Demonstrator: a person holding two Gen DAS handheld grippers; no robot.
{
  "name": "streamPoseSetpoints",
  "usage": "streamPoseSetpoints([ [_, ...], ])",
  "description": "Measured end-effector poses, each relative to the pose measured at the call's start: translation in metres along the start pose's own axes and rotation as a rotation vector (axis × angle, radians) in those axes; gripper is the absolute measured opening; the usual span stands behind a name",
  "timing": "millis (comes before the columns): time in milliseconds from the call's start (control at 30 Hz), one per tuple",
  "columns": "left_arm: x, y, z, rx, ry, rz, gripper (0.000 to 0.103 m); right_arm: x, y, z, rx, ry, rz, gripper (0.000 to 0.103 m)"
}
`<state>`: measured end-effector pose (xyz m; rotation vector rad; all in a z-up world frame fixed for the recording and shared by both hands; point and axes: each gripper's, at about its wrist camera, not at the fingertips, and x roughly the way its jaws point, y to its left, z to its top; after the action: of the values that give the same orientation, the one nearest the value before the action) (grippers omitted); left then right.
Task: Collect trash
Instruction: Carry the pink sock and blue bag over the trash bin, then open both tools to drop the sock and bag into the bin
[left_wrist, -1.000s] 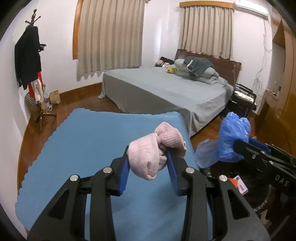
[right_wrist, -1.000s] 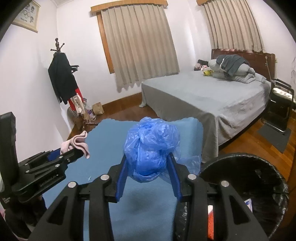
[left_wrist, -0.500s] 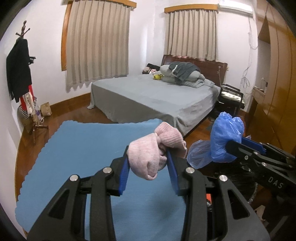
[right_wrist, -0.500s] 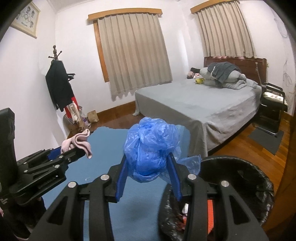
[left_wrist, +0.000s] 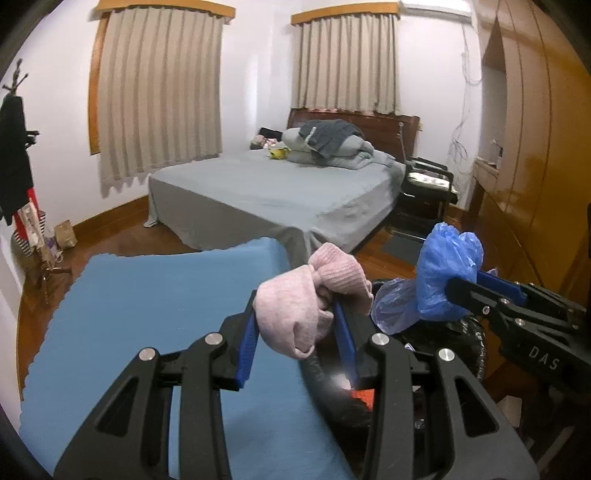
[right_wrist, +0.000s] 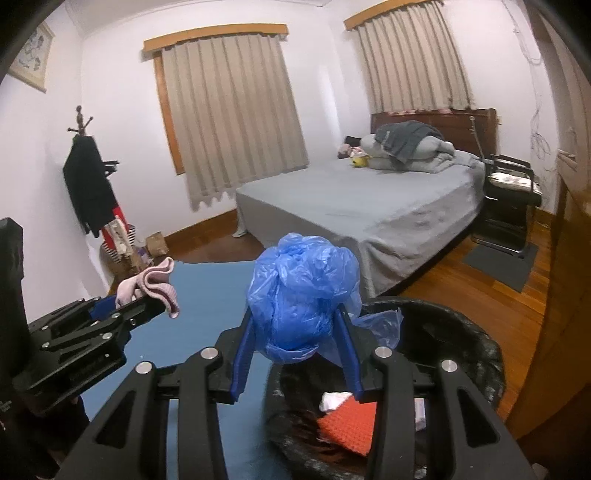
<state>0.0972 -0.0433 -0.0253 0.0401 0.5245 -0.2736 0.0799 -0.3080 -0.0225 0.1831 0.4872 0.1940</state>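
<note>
My left gripper (left_wrist: 295, 325) is shut on a pink knitted sock (left_wrist: 303, 306), held above the right edge of the blue mat (left_wrist: 147, 302). It also shows in the right wrist view (right_wrist: 147, 284). My right gripper (right_wrist: 295, 332) is shut on a crumpled blue plastic bag (right_wrist: 303, 291), held over the near rim of the black-lined trash bin (right_wrist: 480, 350). The bag shows in the left wrist view (left_wrist: 447, 273) too. The bin holds an orange item (right_wrist: 351, 421) and white scraps.
A grey bed (right_wrist: 369, 206) stands behind the mat. A black chair (right_wrist: 509, 199) is beside it. A wooden wardrobe (left_wrist: 535, 147) lines the right. A coat stand (right_wrist: 88, 184) with clothes and a paper bag are at the left wall.
Both grippers have moved right, with their loads still held. The trash bin has come into fuller view under the right gripper and beside the left one.
</note>
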Motion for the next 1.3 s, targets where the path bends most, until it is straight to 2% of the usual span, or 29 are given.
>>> streamPoseSetpoints([
  [733,0.063,-0.058,-0.01,0.054,0.072,-0.119,0.037,0.002,-0.064,-0.023,0.084,0.044,-0.135,0.041],
  [1300,0.135,-0.088,-0.02,0.079,0.156,-0.198,0.037,0.036,-0.11,-0.043,0.119,0.133,-0.196,0.041],
])
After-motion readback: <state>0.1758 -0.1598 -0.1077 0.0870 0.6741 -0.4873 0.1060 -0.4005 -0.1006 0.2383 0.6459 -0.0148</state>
